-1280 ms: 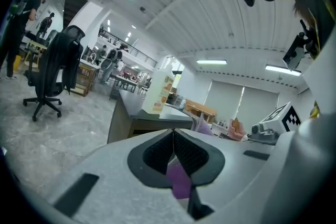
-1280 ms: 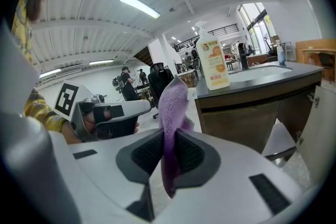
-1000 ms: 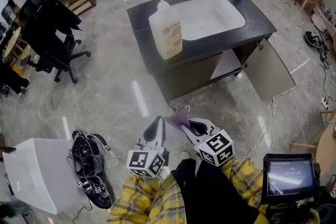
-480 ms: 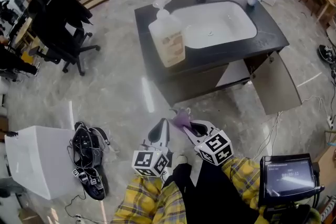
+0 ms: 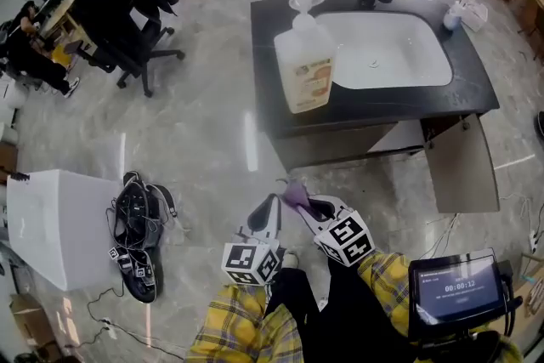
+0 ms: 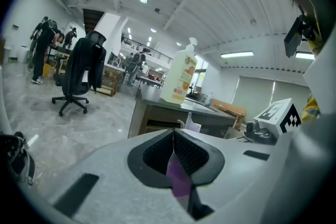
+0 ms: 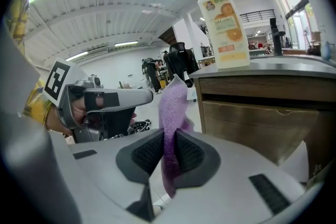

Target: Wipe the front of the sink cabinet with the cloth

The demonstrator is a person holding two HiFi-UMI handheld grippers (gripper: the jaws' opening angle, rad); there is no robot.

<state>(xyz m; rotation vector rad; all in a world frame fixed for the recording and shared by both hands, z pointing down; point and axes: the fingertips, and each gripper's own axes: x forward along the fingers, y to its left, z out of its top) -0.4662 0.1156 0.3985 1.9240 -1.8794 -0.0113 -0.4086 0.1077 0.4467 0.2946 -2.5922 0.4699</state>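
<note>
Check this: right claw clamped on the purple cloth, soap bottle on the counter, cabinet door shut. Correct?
One error: the cabinet door hangs open at the cabinet's right end, as the head view shows. The rest holds: the right claw is clamped on the purple cloth, and the soap bottle stands on the counter.

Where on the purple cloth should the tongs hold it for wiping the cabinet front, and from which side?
Low on the cloth, as the right tongs pinch it now: a free flap stands up past the pads, toward the cabinet front. Gripping from the side away from the cabinet probably leaves that flap free to wipe.
</note>
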